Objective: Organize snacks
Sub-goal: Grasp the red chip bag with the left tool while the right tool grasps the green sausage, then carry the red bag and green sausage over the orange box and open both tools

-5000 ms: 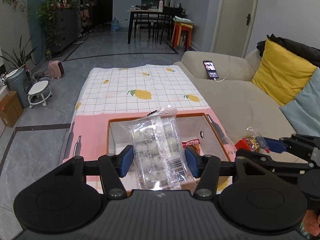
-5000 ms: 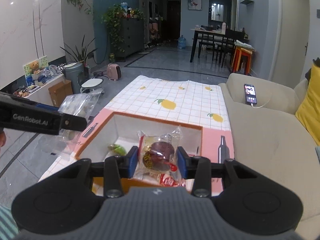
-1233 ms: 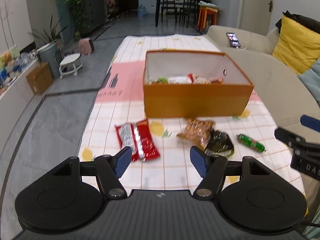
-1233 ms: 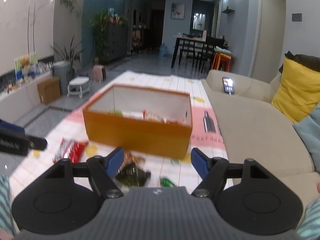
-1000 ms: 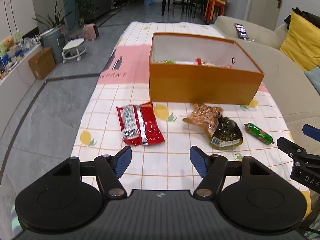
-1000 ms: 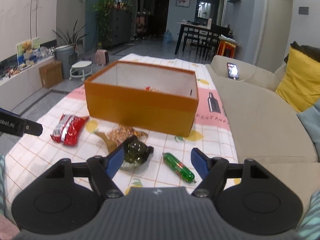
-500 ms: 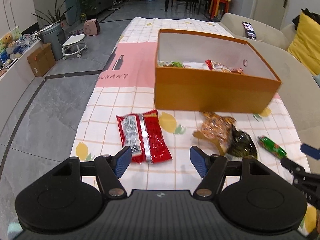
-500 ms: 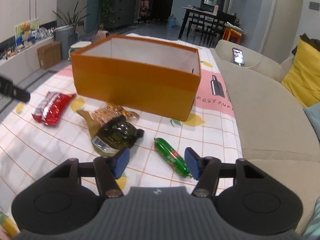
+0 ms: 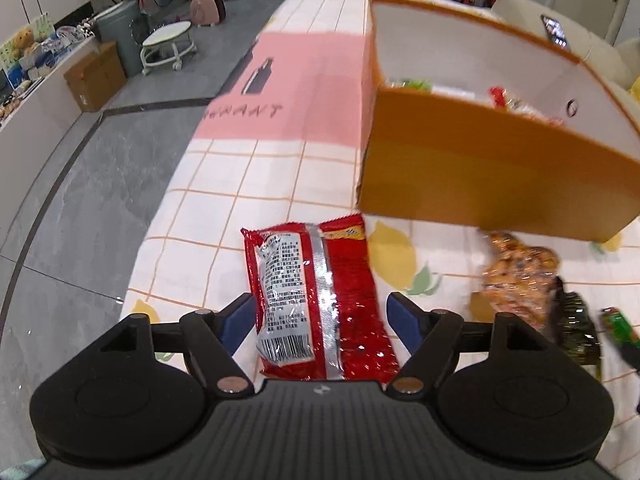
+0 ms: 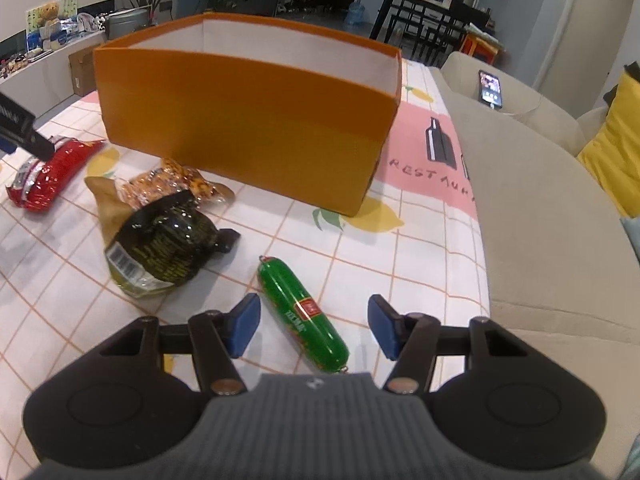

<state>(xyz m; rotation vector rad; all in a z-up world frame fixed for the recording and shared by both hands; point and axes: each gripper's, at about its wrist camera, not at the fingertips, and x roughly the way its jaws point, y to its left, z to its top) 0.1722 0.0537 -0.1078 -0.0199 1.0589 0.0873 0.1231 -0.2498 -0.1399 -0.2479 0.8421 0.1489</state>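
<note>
An orange box (image 9: 480, 168) with several snacks inside stands on the checked tablecloth; it also shows in the right wrist view (image 10: 248, 120). My left gripper (image 9: 322, 318) is open, its fingers on either side of a red snack packet (image 9: 320, 300) that lies flat. My right gripper (image 10: 310, 326) is open around a green sausage (image 10: 302, 308) on the cloth. A dark green packet (image 10: 164, 240) and an orange-brown snack bag (image 10: 172, 184) lie left of the sausage. The red packet also shows in the right wrist view (image 10: 48, 176), with a left finger (image 10: 20, 128) over it.
A beige sofa (image 10: 540, 208) runs along the table's right side, with a phone (image 10: 490, 88) and a yellow cushion (image 10: 612, 152) on it. Grey floor (image 9: 80, 200) drops off at the table's left edge. A white stool (image 9: 166, 46) and a cardboard box (image 9: 94, 76) stand there.
Both grippers have dropped low and moved forward. The left now straddles the red packet, the right now straddles the green sausage. Five seconds ago each held a snack over the box.
</note>
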